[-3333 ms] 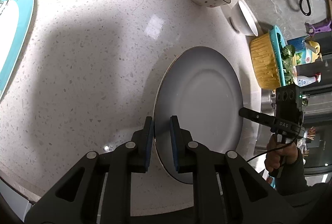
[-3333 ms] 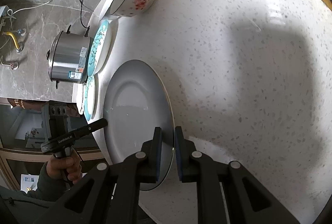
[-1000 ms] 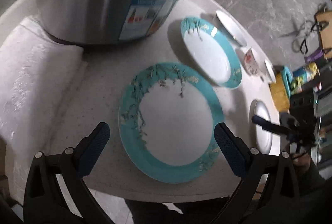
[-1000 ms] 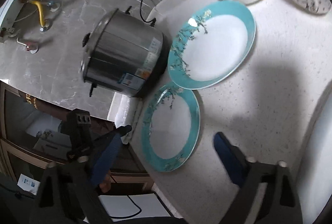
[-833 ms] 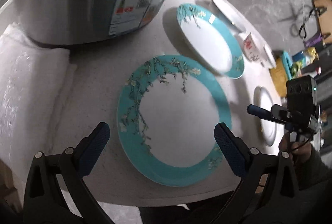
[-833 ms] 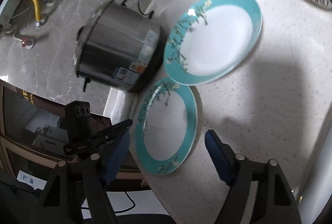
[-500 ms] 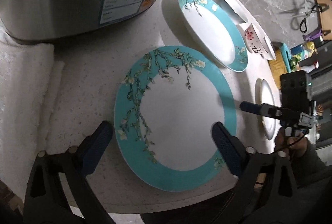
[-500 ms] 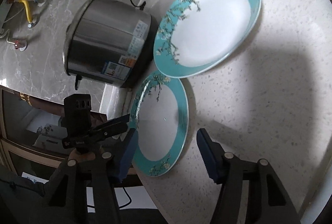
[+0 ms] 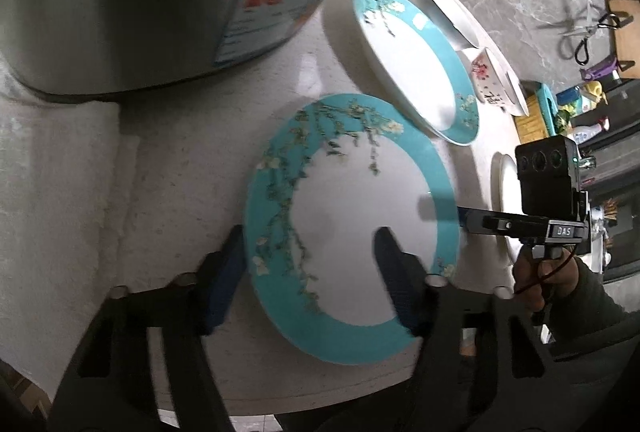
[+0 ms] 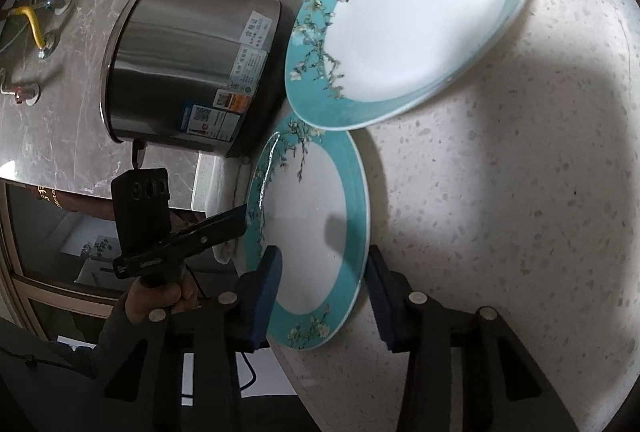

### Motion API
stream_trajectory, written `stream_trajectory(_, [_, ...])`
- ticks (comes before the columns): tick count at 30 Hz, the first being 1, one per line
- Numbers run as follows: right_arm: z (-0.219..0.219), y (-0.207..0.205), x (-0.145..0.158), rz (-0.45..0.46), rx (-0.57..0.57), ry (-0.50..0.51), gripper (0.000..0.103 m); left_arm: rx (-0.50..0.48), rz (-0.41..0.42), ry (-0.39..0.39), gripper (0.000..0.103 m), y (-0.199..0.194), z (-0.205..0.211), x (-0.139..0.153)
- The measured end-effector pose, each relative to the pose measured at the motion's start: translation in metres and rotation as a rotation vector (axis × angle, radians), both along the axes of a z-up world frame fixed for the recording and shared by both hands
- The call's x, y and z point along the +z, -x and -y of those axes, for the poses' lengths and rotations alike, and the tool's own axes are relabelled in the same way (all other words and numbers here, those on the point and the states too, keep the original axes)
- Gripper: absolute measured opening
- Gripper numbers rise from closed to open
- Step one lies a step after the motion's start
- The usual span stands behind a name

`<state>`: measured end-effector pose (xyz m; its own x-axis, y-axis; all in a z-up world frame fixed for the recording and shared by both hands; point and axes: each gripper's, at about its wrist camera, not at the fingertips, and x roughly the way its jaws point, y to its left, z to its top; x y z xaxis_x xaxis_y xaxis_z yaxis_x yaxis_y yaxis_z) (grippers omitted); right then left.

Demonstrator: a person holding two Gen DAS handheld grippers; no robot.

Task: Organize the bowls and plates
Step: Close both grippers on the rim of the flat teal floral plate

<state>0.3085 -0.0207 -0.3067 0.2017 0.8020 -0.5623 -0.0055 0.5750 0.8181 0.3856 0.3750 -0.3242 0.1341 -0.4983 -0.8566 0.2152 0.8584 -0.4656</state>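
The near plate [image 9: 352,232], white-centred with a teal rim and blossom branches, lies flat at the near edge of the speckled bench [image 10: 520,192], beside a steel pot [image 10: 192,72]. Both the left gripper [image 9: 308,272] and the right gripper [image 10: 320,272] straddle opposite rims, fingers apart and closing, not yet pressing.

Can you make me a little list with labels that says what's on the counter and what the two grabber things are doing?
surface: speckled white stone counter
near plate: round teal-rimmed plate with blossom branches, flat at the counter's edge
far plate: second, matching teal-rimmed plate, beside the near one
pot: shiny steel cooker with stickers, behind the plates
bowls: white bowls, one with red flowers, farther along
left gripper: jaws closing, near plate's rim between them
right gripper: jaws closing on that plate's opposite rim
plate lifted: not yet
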Motion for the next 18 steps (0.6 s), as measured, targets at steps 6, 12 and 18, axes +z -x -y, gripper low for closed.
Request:
stream_trajectory(6, [0.0011, 0.0000, 0.0002, -0.056, -0.059, 0.027, 0.039, -0.014, 0.004, -0.104, 0.021, 0.0054, -0.0051, 0.0006])
stream_trajectory(12, [0.0035, 0.0003, -0.0026, -0.106, -0.076, 0.123, 0.009, 0.009, -0.012, -0.129, 0.015, -0.0002, -0.0040, 0.0000])
stream_trajectory(18, [0.0028, 0.0034, 0.0004, -0.097, -0.073, 0.158, 0.010, 0.029, -0.021, -0.116, 0.013, 0.0015, -0.0034, 0.0004])
